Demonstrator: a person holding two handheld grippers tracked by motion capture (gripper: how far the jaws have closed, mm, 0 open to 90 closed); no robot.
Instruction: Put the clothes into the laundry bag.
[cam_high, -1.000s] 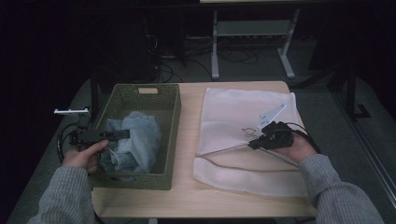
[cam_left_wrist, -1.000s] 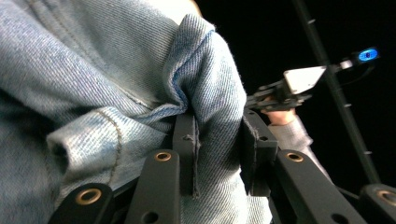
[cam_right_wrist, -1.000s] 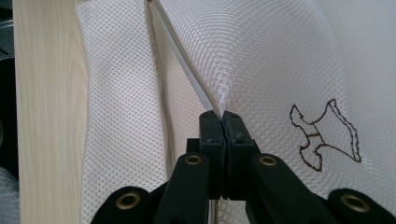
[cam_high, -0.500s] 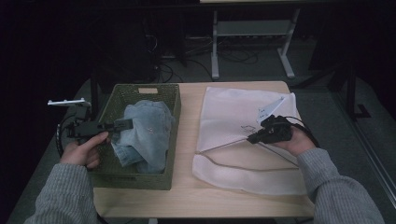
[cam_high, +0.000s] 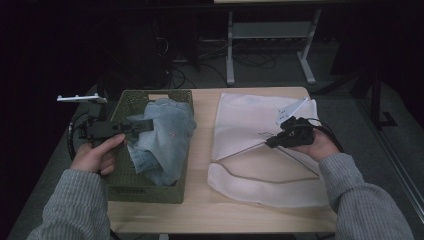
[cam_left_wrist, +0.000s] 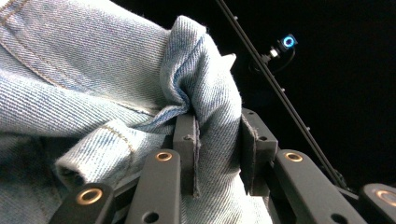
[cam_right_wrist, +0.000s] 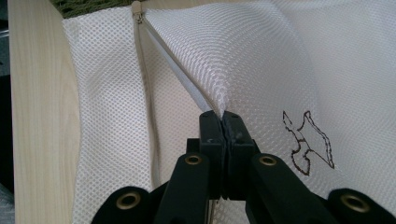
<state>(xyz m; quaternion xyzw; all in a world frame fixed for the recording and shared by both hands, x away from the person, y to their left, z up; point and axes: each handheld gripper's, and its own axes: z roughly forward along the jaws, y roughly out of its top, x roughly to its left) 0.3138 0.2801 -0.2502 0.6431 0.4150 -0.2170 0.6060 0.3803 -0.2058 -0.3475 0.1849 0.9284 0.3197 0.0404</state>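
A light blue denim garment (cam_high: 162, 135) is half lifted out of the olive green basket (cam_high: 145, 191) at the table's left. My left gripper (cam_high: 145, 125) is shut on a fold of that denim (cam_left_wrist: 210, 116), which bunches between its jaws. To the right, a white mesh laundry bag (cam_high: 260, 150) lies flat on the table with its zipper (cam_right_wrist: 144, 56) open. My right gripper (cam_high: 272, 142) is shut on the bag's upper mesh layer (cam_right_wrist: 243, 60) by the opening and holds that edge raised.
The wooden table (cam_high: 200, 205) has bare strips along the front and between basket and bag. A black outline print (cam_right_wrist: 308, 140) marks the bag. Metal frame legs (cam_high: 270, 35) and cables stand on the dark floor behind the table.
My left gripper has risen and drawn the denim up out of the basket toward the right. The right gripper has stayed shut on the bag's edge, nearly still.
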